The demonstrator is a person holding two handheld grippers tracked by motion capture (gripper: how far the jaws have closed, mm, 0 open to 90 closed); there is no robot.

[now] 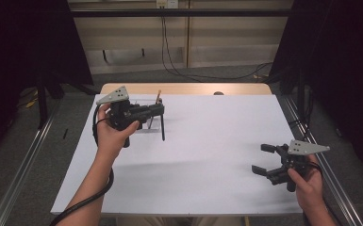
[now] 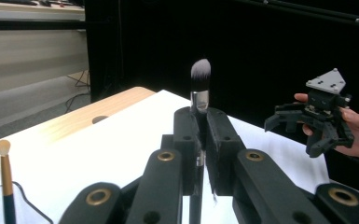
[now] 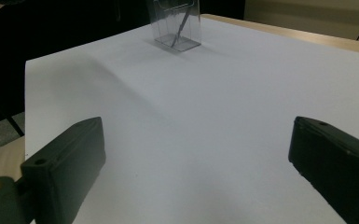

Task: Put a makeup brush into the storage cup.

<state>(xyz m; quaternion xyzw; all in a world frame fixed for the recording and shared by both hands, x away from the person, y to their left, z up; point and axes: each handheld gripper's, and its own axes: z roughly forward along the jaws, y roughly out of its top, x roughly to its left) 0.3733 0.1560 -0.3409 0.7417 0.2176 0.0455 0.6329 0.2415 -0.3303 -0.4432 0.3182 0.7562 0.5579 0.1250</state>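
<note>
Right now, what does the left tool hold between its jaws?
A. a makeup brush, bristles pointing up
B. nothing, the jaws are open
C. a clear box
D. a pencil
A: in the left gripper view the left tool is shut on the handle of a makeup brush, whose bristles rise above the jaws.

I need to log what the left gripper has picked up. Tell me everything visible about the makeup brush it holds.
The makeup brush has a rounded head of dark bristles with pale tips, a shiny silver metal ferrule below it, and a thin dark handle. It stands roughly upright, head up, clamped between the two black jaws of the left gripper, which grip it just under the ferrule. In the high view the handle hangs down below the gripper, over the white sheet at the table's far left, beside a clear holder. Only the jaws visibly touch it.
</note>
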